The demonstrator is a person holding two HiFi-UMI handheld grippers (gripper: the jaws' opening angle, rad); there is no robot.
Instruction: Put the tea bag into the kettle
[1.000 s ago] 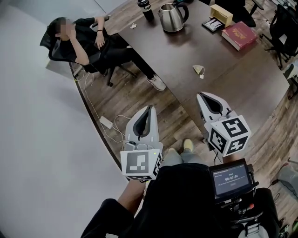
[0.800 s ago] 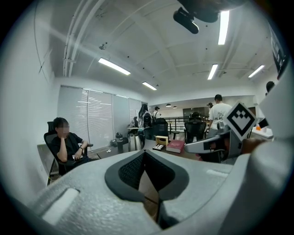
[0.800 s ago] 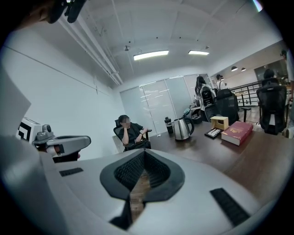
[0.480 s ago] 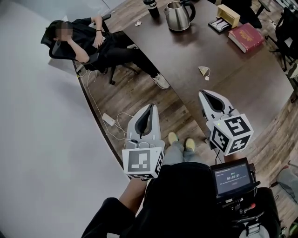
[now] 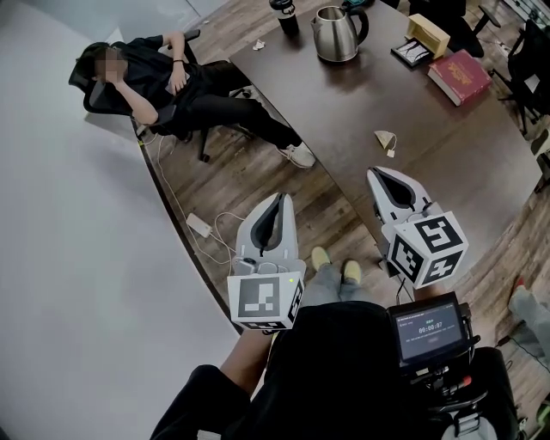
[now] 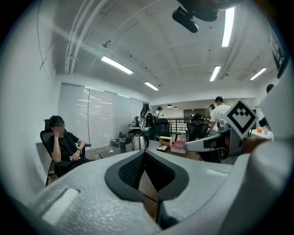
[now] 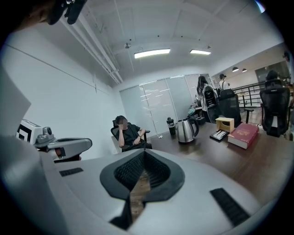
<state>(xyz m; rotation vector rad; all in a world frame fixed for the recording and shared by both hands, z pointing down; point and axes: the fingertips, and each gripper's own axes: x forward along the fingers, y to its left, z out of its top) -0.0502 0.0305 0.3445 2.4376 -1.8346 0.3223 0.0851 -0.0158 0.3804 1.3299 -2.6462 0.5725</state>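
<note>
Your left gripper [image 5: 277, 199] and right gripper [image 5: 375, 174]: fingers clenched, nothing between them, both well short of the kettle [image 5: 336, 33]. Tea bag [image 5: 386, 139] lies on the table [image 5: 344, 103], nearer you than the kettle. Red book [image 5: 463, 76] right of the kettle, cover print unreadable. Bottle [image 5: 288, 15] just left of it.

Kettle [image 5: 337, 34]: shiny silver, black handle. Tea bag [image 5: 386, 139]: pale tan. Table [image 5: 361, 103]: dark brown. Book [image 5: 462, 76]: red cover. Box [image 5: 429, 34]: light tan. Floor [image 5: 249, 185]: brown wood-grain planks. Left gripper [image 5: 277, 202], right gripper [image 5: 378, 178]: light grey shells, black ribbed pads, white cubes with black square markers. Seated person [image 5: 163, 82]: black clothes, white shoes.
</note>
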